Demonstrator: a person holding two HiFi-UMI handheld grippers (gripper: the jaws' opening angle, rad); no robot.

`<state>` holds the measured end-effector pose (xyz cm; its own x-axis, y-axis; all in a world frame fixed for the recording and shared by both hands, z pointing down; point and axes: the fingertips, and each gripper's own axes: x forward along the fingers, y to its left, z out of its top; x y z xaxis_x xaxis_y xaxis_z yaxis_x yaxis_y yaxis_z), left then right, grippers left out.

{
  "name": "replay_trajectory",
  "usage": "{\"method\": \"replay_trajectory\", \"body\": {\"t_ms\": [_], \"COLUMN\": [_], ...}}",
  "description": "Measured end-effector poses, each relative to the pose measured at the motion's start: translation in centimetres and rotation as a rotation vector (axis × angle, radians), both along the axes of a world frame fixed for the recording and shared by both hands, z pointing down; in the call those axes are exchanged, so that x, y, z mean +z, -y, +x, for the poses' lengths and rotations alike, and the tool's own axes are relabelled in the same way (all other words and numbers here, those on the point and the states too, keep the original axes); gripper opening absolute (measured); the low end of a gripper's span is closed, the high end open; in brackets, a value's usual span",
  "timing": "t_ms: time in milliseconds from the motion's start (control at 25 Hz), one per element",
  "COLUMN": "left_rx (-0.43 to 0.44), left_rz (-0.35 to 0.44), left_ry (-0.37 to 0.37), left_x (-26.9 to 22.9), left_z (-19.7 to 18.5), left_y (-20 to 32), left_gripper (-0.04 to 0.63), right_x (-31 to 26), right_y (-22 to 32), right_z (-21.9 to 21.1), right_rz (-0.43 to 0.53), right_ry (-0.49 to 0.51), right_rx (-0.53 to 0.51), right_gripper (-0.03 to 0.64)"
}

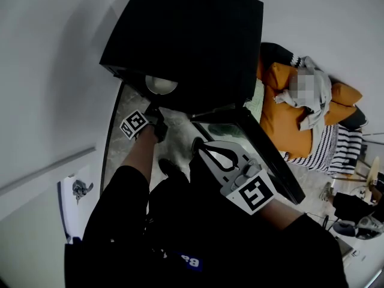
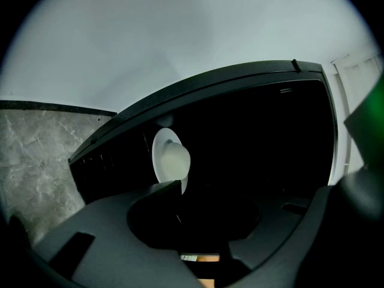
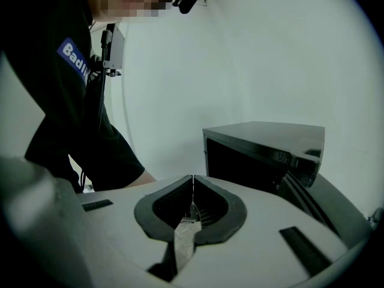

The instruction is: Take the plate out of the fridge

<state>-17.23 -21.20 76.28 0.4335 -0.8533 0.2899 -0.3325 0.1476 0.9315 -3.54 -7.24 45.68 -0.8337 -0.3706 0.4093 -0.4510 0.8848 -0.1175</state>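
A black fridge (image 1: 186, 41) stands with its door (image 1: 267, 158) swung open to the right. Inside its dark cavity sits a white plate (image 1: 161, 84), which appears on edge with a pale round object on it (image 2: 171, 161) in the left gripper view. My left gripper (image 1: 155, 110) reaches into the opening and is open (image 2: 252, 188); one fingertip (image 2: 171, 188) is just below the plate, and I cannot tell if it touches. My right gripper (image 1: 201, 147) hangs in front of the fridge, shut on nothing, jaw tips meeting (image 3: 193, 179). The fridge (image 3: 264, 149) shows beyond it.
The fridge stands on a grey marbled surface (image 2: 36, 161), also seen under my arms (image 1: 177, 125). White walls run behind and to the left. At the right a person (image 1: 306, 107) lies among orange and striped cushions. Cables and gear (image 1: 354, 215) clutter the lower right.
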Motion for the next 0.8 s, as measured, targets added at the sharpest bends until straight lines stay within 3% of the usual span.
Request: {"method": "replay_trajectory", "body": {"t_ms": [800], "left_rx": [-0.032], "left_rz": [-0.038], "left_ry": [-0.044], "left_x": [4.5], "left_z": [-1.3], "left_y": [1.8], "left_gripper": [0.109], "right_x": [4.7], "right_y": [-2.6], "right_z": [-0.4], "right_rz": [-0.093], "right_ry": [-0.089], "right_rx": [-0.041], "right_gripper": [0.012]}}
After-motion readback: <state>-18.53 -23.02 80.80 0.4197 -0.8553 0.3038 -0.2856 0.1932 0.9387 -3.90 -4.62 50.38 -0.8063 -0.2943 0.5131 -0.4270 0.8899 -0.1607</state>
